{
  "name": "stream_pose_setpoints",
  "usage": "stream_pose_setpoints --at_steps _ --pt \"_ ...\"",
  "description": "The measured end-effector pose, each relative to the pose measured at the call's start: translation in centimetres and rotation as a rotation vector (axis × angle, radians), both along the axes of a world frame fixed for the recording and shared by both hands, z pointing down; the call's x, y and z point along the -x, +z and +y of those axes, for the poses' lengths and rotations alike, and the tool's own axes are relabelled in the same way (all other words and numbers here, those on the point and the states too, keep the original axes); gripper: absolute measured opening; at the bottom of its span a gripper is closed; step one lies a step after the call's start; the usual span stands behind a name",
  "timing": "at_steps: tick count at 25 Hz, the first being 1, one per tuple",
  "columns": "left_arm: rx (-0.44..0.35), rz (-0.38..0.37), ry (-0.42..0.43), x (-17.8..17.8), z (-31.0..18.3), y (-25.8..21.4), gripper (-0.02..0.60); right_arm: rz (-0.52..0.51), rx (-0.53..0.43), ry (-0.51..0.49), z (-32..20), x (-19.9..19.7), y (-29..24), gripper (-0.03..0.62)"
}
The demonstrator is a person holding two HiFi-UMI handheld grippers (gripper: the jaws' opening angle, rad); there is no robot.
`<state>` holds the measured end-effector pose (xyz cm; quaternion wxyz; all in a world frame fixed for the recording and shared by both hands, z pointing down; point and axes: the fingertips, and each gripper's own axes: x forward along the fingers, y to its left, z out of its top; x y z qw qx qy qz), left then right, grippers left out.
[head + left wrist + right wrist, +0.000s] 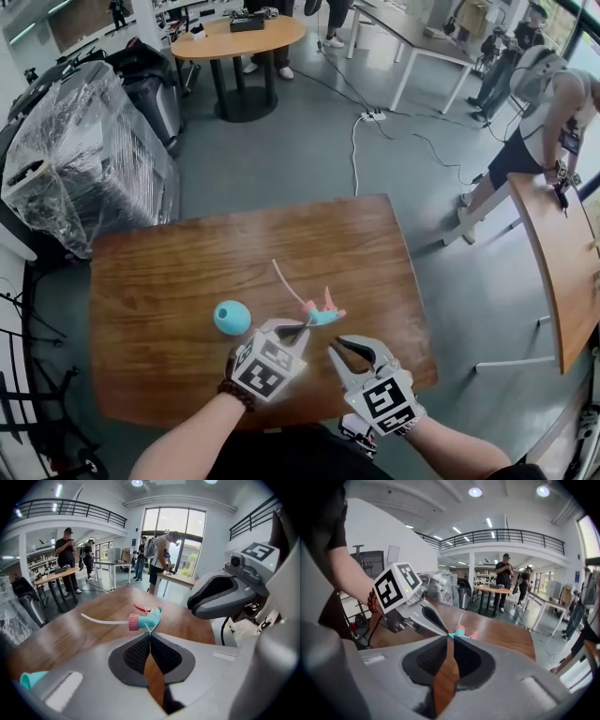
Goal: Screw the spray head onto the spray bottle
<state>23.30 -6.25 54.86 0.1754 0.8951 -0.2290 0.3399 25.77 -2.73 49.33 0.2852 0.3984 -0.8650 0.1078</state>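
My left tool [150, 632] is clenched, and it looks to be pinching a thin edge of the spray head [145, 619], which hangs just off the counter [187, 272] with its dip tube [103, 619] sticking out sideways. My right tool [451, 637] sits just beside it, its jaws a crack apart with nothing in them.

The teal spray bottle [232, 318] lies on the counter near my left tool. Both parts look like light, slick plastic. The tube will flex, so I'd hold the head by its body near the pink collar [134, 621]. The small bottle could roll or squeeze, so I'd grip it around the middle.
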Motion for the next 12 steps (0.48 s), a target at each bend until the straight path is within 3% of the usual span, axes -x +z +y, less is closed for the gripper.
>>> stream_pose_setpoints --at_steps 3,8,12 --pt "0.024 0.038 0.004 0.6 0.3 -2.1 0.021 0.127 -0.128 -0.068 0.2 0.4 -1.4 0.067" --pt "0.072 0.079 0.034 1.9 1.0 -4.8 0.021 0.434 -0.372 -0.225 0.6 2.6 -4.0 0.158" --pt "0.12 0.126 0.059 2.6 1.4 -6.4 0.022 0.676 -0.501 -0.357 0.8 4.4 -4.2 0.201"
